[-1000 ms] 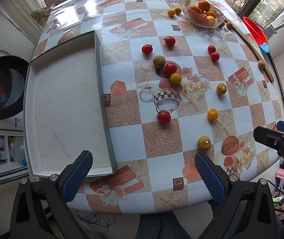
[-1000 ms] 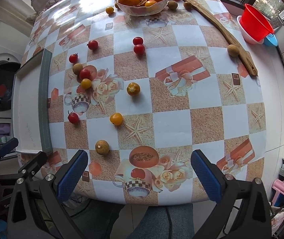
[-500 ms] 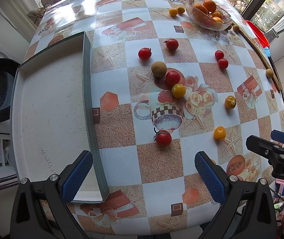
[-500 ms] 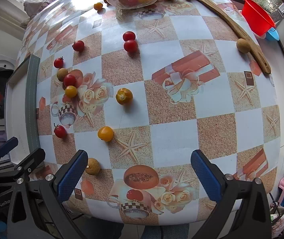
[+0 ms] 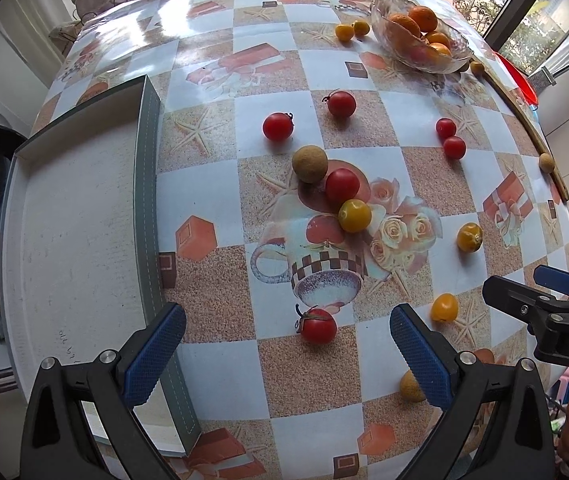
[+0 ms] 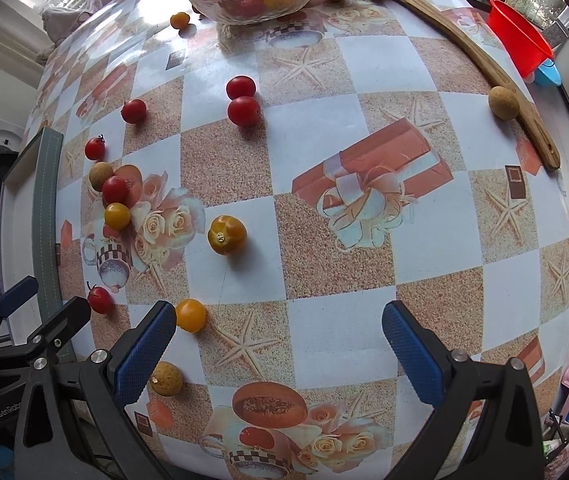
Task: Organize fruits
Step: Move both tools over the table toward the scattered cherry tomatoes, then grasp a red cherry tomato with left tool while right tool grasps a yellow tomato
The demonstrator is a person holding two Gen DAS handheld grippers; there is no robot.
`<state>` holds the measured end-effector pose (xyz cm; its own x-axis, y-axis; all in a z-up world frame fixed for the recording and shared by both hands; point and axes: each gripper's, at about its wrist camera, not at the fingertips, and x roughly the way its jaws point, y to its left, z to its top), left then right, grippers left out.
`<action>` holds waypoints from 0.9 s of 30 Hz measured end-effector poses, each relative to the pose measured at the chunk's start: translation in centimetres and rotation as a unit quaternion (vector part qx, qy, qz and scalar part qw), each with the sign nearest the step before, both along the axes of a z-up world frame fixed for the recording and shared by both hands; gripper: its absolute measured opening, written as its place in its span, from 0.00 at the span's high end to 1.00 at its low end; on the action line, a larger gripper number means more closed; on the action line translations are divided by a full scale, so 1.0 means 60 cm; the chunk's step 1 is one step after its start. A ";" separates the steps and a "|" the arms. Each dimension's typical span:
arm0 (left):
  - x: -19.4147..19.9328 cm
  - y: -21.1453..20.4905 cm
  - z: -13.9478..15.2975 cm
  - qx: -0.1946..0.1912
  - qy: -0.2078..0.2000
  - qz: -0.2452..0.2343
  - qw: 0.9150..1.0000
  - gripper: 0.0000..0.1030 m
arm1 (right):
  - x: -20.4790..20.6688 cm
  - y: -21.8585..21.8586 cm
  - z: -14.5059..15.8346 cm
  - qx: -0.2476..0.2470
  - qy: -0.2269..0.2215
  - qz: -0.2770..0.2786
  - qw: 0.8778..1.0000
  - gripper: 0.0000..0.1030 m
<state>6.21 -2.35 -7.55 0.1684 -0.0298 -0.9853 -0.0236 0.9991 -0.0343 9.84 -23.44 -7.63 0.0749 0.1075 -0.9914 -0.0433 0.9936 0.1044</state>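
Six red tomatoes (image 5: 318, 325), one glass bowl (image 5: 420, 46), one tray (image 5: 146, 200), both tools (image 5: 286, 344) (image 6: 278, 346) spread wide, empty

— How do the two grippers stand?
— The left gripper (image 5: 286, 350) is spread wide with nothing between its blue pads; the right gripper (image 6: 278, 346) is equally wide and bare, just beside it.

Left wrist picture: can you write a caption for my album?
Open left gripper above a red tomato, with more fruit scattered on the table beside a white tray.
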 end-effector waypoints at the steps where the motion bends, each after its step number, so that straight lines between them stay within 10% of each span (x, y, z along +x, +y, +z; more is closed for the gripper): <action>1: 0.001 0.000 -0.001 0.000 -0.002 -0.001 1.000 0.00 | 0.002 0.003 -0.002 0.000 -0.001 0.003 1.000 0.00; 15: -0.006 -0.020 -0.038 0.035 -0.022 -0.034 0.999 0.00 | 0.041 0.057 -0.026 0.000 -0.025 0.049 0.998 0.02; 24: -0.033 -0.023 -0.061 -0.008 -0.001 -0.014 1.000 0.26 | 0.035 0.097 -0.032 -0.044 -0.043 0.098 0.993 0.31; 27: -0.037 -0.028 -0.054 -0.010 -0.015 -0.029 0.999 0.52 | 0.029 0.105 -0.026 -0.056 -0.064 0.113 0.990 0.59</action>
<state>3.99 -4.06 -10.80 0.1943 -0.0597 -0.9791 0.0364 0.9979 -0.0536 11.58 -17.14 -9.16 0.1863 0.0266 -0.9821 -0.2723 0.9619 -0.0256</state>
